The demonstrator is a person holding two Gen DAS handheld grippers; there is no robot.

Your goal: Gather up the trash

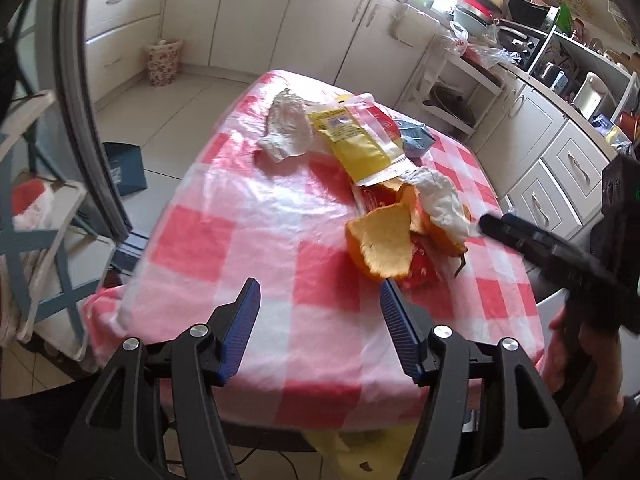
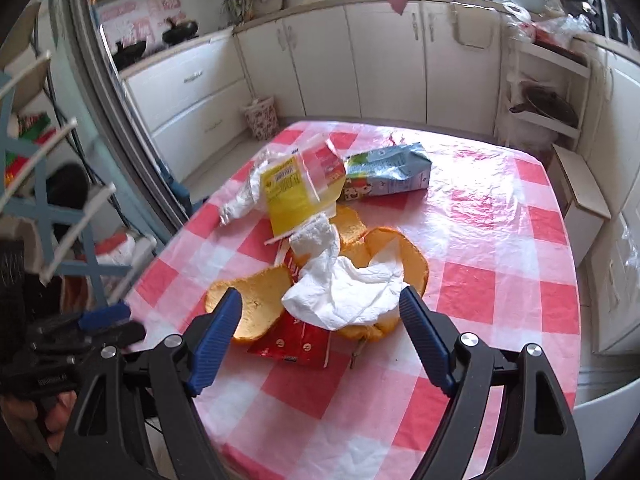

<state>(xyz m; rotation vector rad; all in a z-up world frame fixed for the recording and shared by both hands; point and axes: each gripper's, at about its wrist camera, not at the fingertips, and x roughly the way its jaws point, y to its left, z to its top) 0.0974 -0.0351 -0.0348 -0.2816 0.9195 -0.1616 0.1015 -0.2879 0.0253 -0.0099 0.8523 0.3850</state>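
A table under a red-and-white checked cloth (image 1: 240,220) (image 2: 480,240) carries a heap of trash. Orange peel (image 1: 384,244) (image 2: 256,304) lies nearest, with a crumpled white tissue (image 1: 444,200) (image 2: 344,292) on it and a red wrapper (image 2: 292,344) beneath. Farther back are a yellow wrapper (image 1: 352,136) (image 2: 288,188), a crushed carton (image 1: 416,138) (image 2: 388,174) and crumpled white paper (image 1: 286,126) (image 2: 244,200). My left gripper (image 1: 319,286) is open over bare cloth, its right finger beside the peel. My right gripper (image 2: 321,294) is open, its fingertips flanking the tissue and peel without pressing them.
A floral bin (image 1: 162,62) (image 2: 262,118) stands on the floor by the cabinets. A blue box (image 1: 124,168) and a slatted rack (image 1: 36,220) are left of the table. Something yellow (image 1: 360,452) hangs below the near table edge. A white box (image 2: 584,196) stands at the right.
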